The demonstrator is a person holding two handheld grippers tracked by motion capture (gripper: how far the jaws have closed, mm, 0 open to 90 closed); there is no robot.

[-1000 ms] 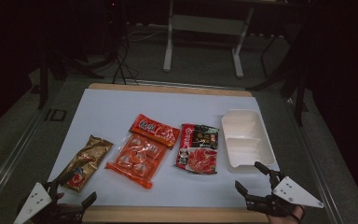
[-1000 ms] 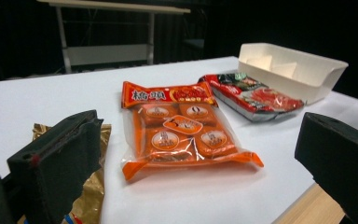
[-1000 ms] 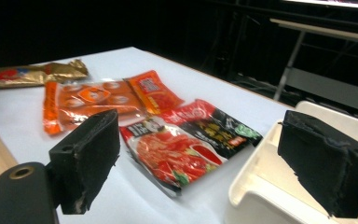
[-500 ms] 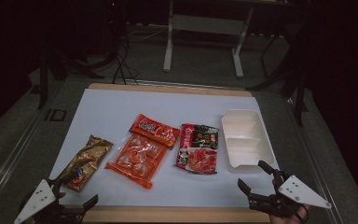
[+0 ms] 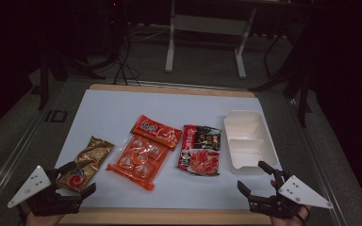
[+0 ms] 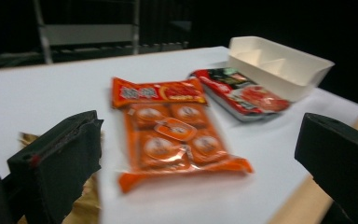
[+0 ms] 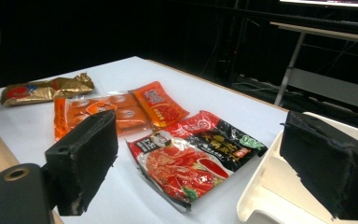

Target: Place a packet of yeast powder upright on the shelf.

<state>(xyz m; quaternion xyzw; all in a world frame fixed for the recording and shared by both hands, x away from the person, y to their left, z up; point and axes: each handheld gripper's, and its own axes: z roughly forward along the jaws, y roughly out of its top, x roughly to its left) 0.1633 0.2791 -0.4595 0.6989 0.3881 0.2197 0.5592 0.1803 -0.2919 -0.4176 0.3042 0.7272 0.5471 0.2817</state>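
Four snack packets lie on the white mat (image 5: 122,108): a gold packet (image 5: 87,162) at the left, a clear orange multi-pack (image 5: 139,157), a small orange-red sachet (image 5: 156,132) resting on its far end, and a red-and-black packet (image 5: 200,149). To their right stands an empty white divided tray (image 5: 249,139). My left gripper (image 5: 81,177) is open at the near left, its fingers either side of the gold packet's near end. My right gripper (image 5: 252,175) is open just below the tray's near corner and holds nothing. The orange multi-pack (image 6: 177,140) lies ahead of the left gripper (image 6: 203,128).
The table's wooden edge (image 5: 169,216) runs along the front between the two grippers. Beyond the far edge stand a metal stand (image 5: 207,42) and dark floor. Ahead of the right gripper (image 7: 203,128) lie the red-and-black packet (image 7: 196,149) and the tray (image 7: 270,186).
The right gripper has drifted a little to the right and nearer the front edge. The left gripper has edged slightly forward by the gold packet. The packets and tray have not moved.
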